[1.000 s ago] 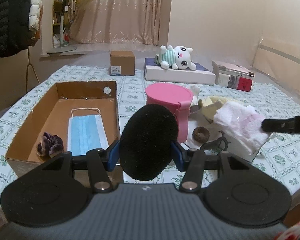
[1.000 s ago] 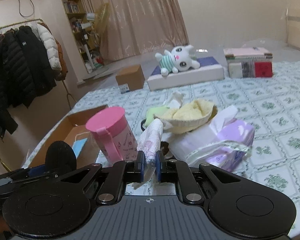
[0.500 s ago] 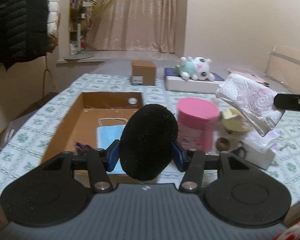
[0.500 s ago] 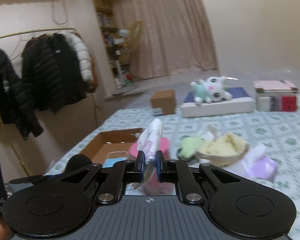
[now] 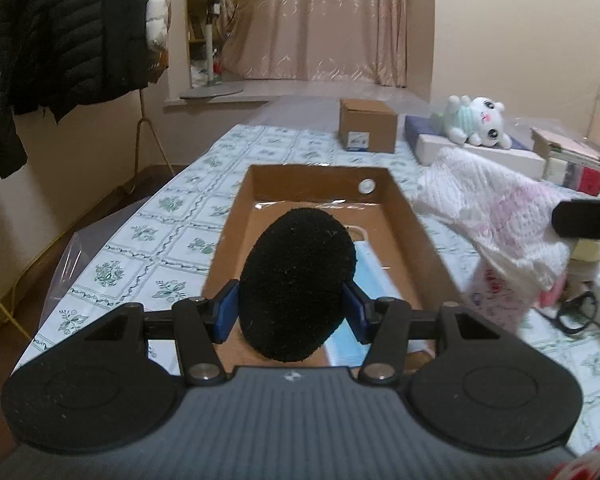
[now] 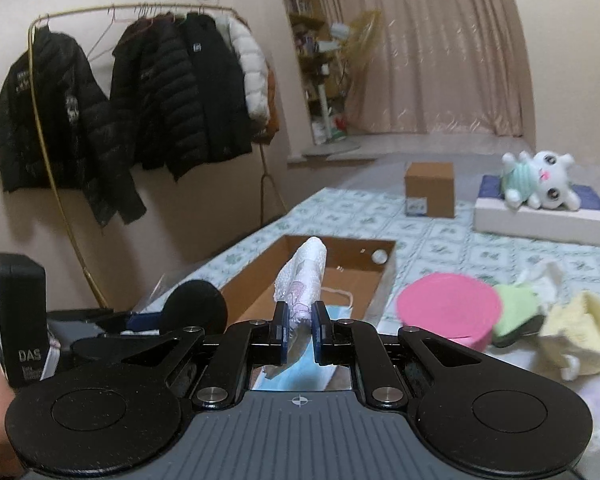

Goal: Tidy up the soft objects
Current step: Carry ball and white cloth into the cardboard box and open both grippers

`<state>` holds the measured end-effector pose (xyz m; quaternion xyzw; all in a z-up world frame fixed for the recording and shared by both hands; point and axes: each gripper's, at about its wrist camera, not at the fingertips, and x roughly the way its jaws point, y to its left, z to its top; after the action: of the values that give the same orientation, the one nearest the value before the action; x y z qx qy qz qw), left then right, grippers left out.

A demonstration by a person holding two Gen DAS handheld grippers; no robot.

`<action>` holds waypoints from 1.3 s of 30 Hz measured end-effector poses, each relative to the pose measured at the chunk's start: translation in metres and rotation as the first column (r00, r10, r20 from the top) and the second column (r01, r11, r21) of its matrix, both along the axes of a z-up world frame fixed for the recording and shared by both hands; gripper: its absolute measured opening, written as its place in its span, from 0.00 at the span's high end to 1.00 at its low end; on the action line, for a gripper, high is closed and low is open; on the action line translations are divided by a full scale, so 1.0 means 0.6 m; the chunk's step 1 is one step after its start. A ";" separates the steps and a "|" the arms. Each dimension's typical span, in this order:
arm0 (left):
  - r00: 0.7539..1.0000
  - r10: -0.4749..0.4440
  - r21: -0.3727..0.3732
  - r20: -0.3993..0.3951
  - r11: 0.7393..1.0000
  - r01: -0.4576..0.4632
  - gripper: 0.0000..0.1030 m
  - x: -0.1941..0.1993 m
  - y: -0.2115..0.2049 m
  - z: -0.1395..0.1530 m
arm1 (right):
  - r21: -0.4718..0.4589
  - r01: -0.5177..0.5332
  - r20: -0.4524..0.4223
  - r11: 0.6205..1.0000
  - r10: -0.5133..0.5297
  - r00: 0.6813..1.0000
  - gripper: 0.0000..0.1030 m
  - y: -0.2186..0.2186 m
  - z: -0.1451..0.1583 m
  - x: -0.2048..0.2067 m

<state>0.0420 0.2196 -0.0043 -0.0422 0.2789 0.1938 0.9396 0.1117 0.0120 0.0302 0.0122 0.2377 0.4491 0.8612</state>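
Black puff (image 5: 298,284) and tissue pack (image 6: 302,280) above cardboard box (image 5: 416,236)

1. A black fuzzy round pad (image 5: 298,284) is clamped between the blue pads of my left hand-held gripper (image 5: 292,312). It stands on edge over the near end of the open cardboard box (image 5: 416,236).
2. A white tissue pack with pink print (image 6: 302,280) is pinched in my right hand-held gripper (image 6: 300,330). It points upward, above the box.
3. A blue face mask (image 5: 370,276) lies flat on the box floor.
4. A yellow fluffy cloth (image 6: 584,328) and a green soft piece (image 6: 514,312) lie on the table, just beside the pink round container (image 6: 448,312).
5. A white plush toy in a striped green shirt (image 6: 540,180) lies far back on a white flat box (image 6: 540,222).
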 end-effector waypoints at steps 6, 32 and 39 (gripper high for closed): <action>1.000 -0.007 -0.019 -0.013 1.000 0.007 0.42 0.019 0.030 -0.025 | -0.023 -0.012 -0.031 1.000 0.011 0.999 0.89 0.036 -0.033 0.020; 0.998 0.060 -0.045 0.022 0.997 -0.059 0.30 -0.036 0.040 -0.024 | -0.075 -0.061 -0.079 0.995 0.055 0.995 0.61 0.091 -0.092 0.038; 0.998 0.052 -0.075 0.021 0.996 -0.050 0.30 -0.050 0.018 -0.023 | -0.080 -0.021 -0.107 0.997 0.013 0.994 0.60 0.048 -0.088 0.018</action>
<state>0.0122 0.2303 -0.0182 -0.0866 0.2739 0.2067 0.9353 0.1222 0.0410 -0.0224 -0.0008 0.3012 0.4452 0.8433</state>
